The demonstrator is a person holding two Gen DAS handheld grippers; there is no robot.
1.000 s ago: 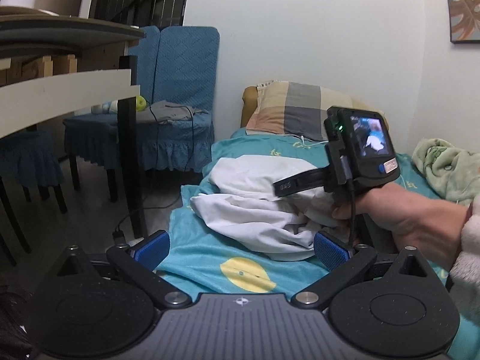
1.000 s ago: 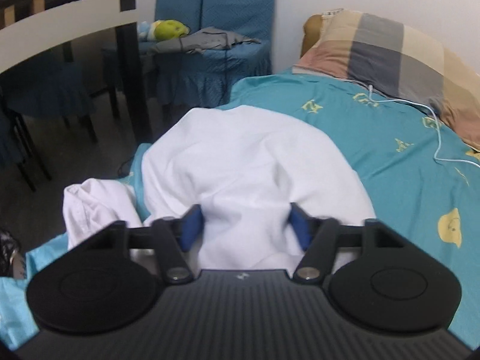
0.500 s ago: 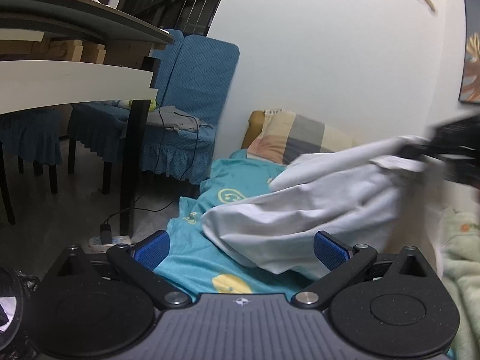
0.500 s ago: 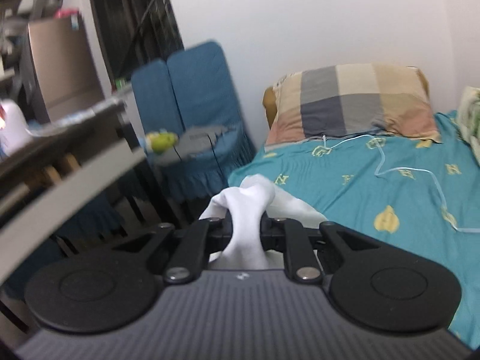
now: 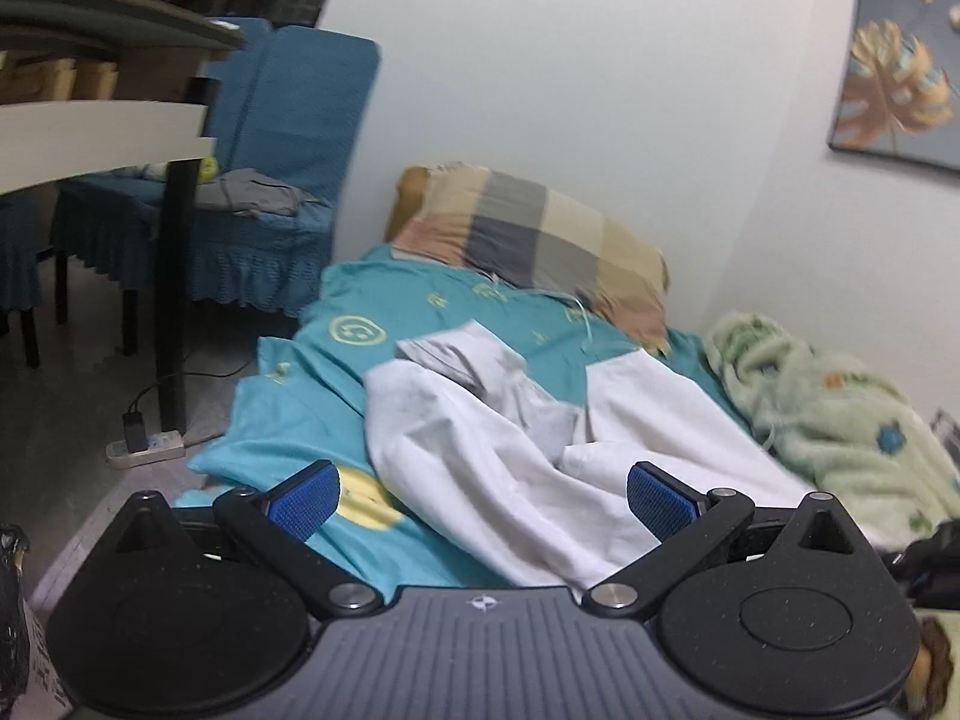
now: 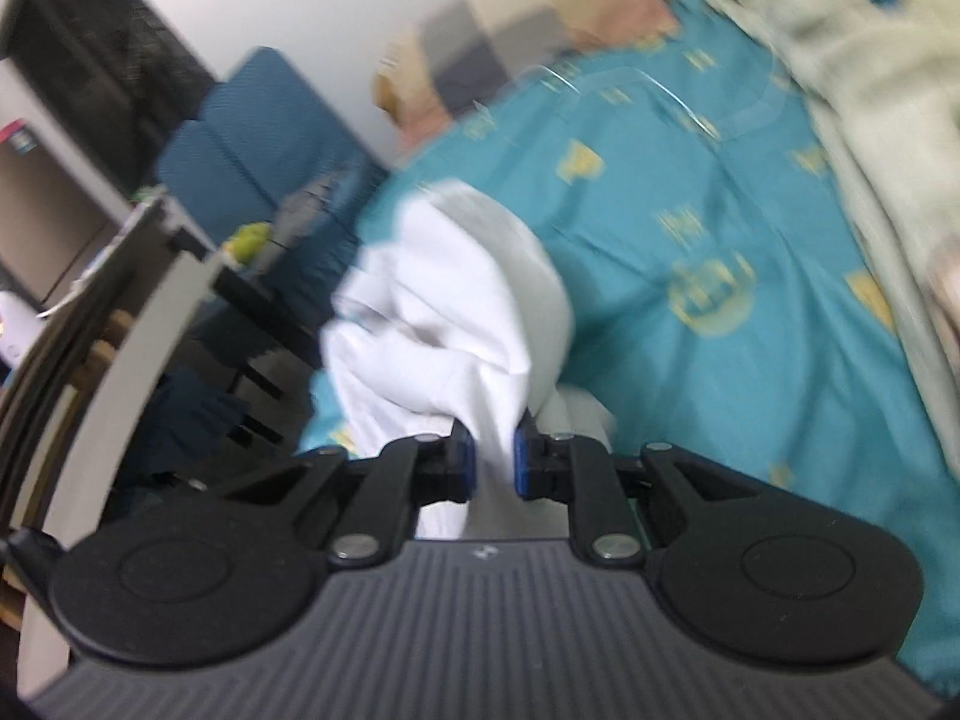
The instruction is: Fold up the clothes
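Spreading the white garment before the first fold

Pinching a bunched wad of white cloth, the right gripper (image 6: 491,468) is holding its blue pads nearly together, with fabric filling the narrow gap and ballooning out beyond the tips. Its view is blurred, so which part of the garment is being held cannot be told. The left gripper (image 5: 483,498) is hovering with its jaws wide apart and nothing between them, low over the near edge of the white garment (image 5: 540,450), which is lying crumpled on the teal bedsheet (image 5: 288,414), well short of the plaid pillow (image 5: 534,234) and just beside the fleece blanket (image 5: 840,414).

Judging from this, the step in hand is opening the heap out flat. Doing it well likely means the free left gripper is finding a true edge or corner rather than a middle fold, then both are drawing apart until the cloth is lying smooth. A thin layer is slipping easily from a loose pinch, so a firm bite near a hem is probably safest.
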